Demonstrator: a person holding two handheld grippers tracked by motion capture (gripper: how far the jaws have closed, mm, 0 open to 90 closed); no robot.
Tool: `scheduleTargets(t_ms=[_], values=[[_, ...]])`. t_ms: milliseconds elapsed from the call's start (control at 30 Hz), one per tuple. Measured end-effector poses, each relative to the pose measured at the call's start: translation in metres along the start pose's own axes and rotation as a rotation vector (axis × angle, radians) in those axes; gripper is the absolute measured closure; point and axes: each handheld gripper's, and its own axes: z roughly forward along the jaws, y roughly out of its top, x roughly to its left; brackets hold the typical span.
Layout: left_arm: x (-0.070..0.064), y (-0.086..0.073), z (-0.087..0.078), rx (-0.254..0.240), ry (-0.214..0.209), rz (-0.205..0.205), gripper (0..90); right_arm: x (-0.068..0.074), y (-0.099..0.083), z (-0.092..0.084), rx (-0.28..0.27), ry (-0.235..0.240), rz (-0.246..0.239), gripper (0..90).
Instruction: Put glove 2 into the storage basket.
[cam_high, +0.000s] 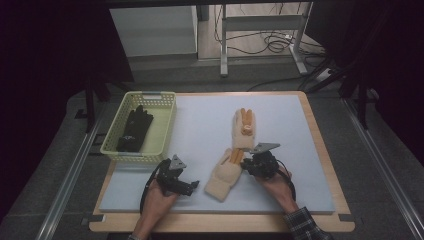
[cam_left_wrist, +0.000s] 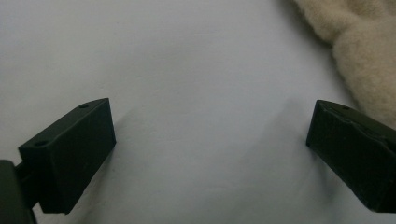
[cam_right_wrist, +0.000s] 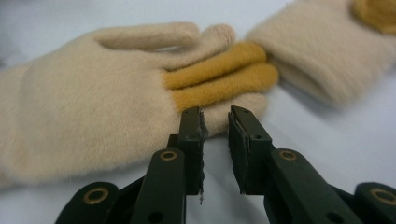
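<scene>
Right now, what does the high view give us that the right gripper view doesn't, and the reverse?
High view: the yellow basket at the mat's left with a black glove in it, the left gripper hovering open beside the near glove's cuff, and the person's hands. Right gripper view: the right gripper with its jaws narrowed to a small gap at the near glove's little finger, not visibly pinching it, and the fuzzy knit texture. Both: the near cream glove with mustard fingers, the far cream glove, and the pale mat.

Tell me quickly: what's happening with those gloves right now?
Right gripper nearly closed at near cream glove's little finger. Left gripper open, empty. Black gloves in basket. Nothing blocking.
</scene>
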Motion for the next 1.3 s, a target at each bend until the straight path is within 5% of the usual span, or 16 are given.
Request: scheduleTargets(t_ms=[267, 500, 933, 1100, 1200, 1300], values=[[0.0, 0.0, 0.0, 0.0, 0.0, 0.0, 1.4, -0.002, 0.015, 0.009, -0.014, 0.016, -0.017, 67.1], [0.0, 0.0, 0.0, 0.0, 0.001, 0.0, 1.4, -0.032, 0.023, -0.005, -0.058, -0.056, 0.026, 57.2], [0.0, 0.0, 0.0, 0.0, 0.0, 0.0, 1.4, -0.085, 0.052, 0.035, -0.074, -0.167, 0.008, 34.8], [0.0, 0.0, 0.0, 0.0, -0.001, 0.0, 1.4, -0.091, 0.059, 0.049, -0.046, -0.157, -0.038, 37.0], [0.0, 0.0, 0.0, 0.0, 0.0, 0.0, 1.4, -0.091, 0.059, 0.054, -0.019, -0.173, -0.053, 53.6], [0.0, 0.0, 0.0, -0.001, -0.001, -0.001, 1.4, -0.093, 0.061, 0.051, -0.02, -0.16, -0.019, 60.6]])
